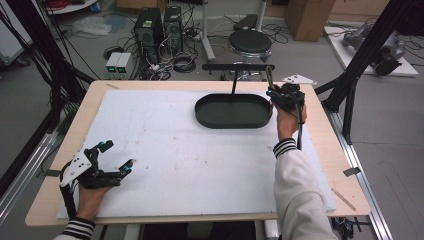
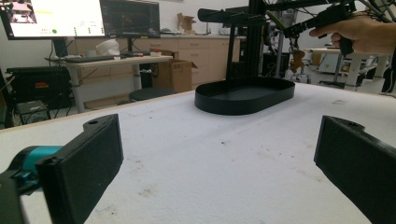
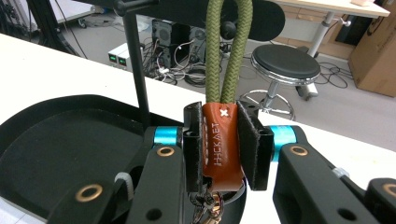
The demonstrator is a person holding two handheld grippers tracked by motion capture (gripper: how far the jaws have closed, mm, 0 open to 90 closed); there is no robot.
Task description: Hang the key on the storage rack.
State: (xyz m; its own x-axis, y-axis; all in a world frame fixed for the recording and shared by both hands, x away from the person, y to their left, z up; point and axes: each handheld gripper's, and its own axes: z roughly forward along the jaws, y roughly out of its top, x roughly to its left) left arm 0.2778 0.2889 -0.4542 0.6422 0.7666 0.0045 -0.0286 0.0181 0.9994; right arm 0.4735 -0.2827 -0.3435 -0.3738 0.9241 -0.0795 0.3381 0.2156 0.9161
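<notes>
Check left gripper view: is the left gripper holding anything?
No, the left gripper has wide-open jaws with only bare white table between them.

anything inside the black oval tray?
The black oval tray looks bare apart from its stand post. In the right gripper view, the right tool and keychain cover the tray's near part.
</notes>
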